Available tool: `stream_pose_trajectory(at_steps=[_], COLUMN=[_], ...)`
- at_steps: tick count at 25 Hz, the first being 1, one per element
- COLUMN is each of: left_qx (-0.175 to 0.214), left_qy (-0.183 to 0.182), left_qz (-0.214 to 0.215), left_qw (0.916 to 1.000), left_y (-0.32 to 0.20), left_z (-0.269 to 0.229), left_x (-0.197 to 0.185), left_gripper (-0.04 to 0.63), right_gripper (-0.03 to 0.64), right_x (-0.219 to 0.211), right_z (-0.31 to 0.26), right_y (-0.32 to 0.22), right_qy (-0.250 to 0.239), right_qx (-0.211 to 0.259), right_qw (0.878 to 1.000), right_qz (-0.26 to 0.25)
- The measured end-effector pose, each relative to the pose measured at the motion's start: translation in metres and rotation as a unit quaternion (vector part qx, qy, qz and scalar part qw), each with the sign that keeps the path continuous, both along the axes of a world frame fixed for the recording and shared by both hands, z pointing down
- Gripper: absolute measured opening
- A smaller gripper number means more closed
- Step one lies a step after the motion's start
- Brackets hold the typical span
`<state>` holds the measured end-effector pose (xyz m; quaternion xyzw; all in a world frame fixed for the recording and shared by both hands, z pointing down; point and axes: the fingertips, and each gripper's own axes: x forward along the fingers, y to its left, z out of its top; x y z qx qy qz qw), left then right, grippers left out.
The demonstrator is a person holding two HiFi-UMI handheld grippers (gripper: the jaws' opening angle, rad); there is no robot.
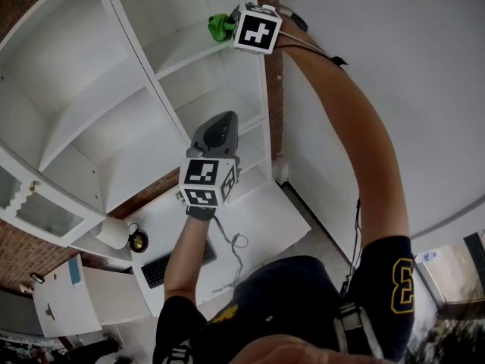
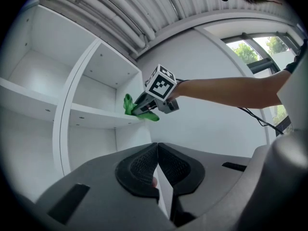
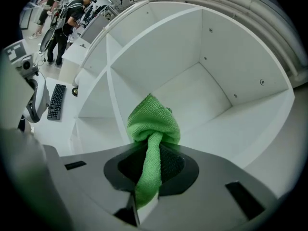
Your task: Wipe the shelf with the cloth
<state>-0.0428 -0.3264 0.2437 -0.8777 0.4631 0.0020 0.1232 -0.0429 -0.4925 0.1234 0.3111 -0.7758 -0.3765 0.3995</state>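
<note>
White shelf (image 1: 114, 89) fills the upper left of the head view. Your right gripper (image 1: 232, 29) has its fingers (image 3: 171, 165) clamped on the green cloth (image 1: 220, 26), at a board's front edge, top centre. Your left gripper (image 1: 217, 133) hangs mid-frame, fingers (image 2: 140, 170) pressed together on nothing. Only a thin tail is pinched, so dragging could pull it free. The cloth probably touches the board, but the cube hides the contact.
</note>
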Motion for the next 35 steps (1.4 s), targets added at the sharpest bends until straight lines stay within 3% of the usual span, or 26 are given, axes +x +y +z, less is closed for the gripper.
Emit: stream_pose_trajectory(at_steps=[6, 11, 14, 16, 19, 24, 31, 35], left_qx=[-0.002, 0.0, -0.002, -0.007, -0.009, -0.012, -0.016, -0.013], left_qy=[-0.003, -0.002, -0.007, -0.014, -0.011, -0.018, -0.022, -0.023], left_qz=[0.002, -0.006, -0.016, -0.027, -0.04, -0.055, -0.085, -0.122], left_qw=[1.0, 1.0, 0.9998, 0.9995, 0.9991, 0.9983, 0.996, 0.9922], left_y=[0.0, -0.003, -0.004, -0.007, -0.011, -0.015, -0.019, -0.02], left_z=[0.002, 0.0, 0.002, 0.006, 0.005, 0.009, 0.019, 0.03], left_x=[0.005, -0.001, -0.007, -0.013, -0.023, -0.03, -0.042, -0.059], left_gripper=[0.018, 0.018, 0.018, 0.018, 0.018, 0.018, 0.018, 0.018], right_gripper=[0.046, 0.046, 0.046, 0.046, 0.046, 0.046, 0.046, 0.046], right_x=[0.012, 0.016, 0.014, 0.014, 0.014, 0.013, 0.007, 0.009], right_z=[-0.001, -0.01, -0.012, -0.016, -0.021, -0.019, 0.015, 0.04], right_y=[-0.005, -0.005, -0.002, 0.007, 0.022, 0.052, 0.094, 0.112], right_qy=[-0.027, -0.015, -0.001, -0.024, -0.104, -0.24, -0.344, -0.422], right_qx=[-0.007, 0.023, 0.05, 0.063, 0.051, 0.034, 0.019, 0.001], right_qw=[1.0, 1.0, 0.999, 0.997, 0.991, 0.961, 0.921, 0.888], right_qz=[0.005, 0.013, -0.011, -0.031, -0.065, -0.134, -0.183, -0.182])
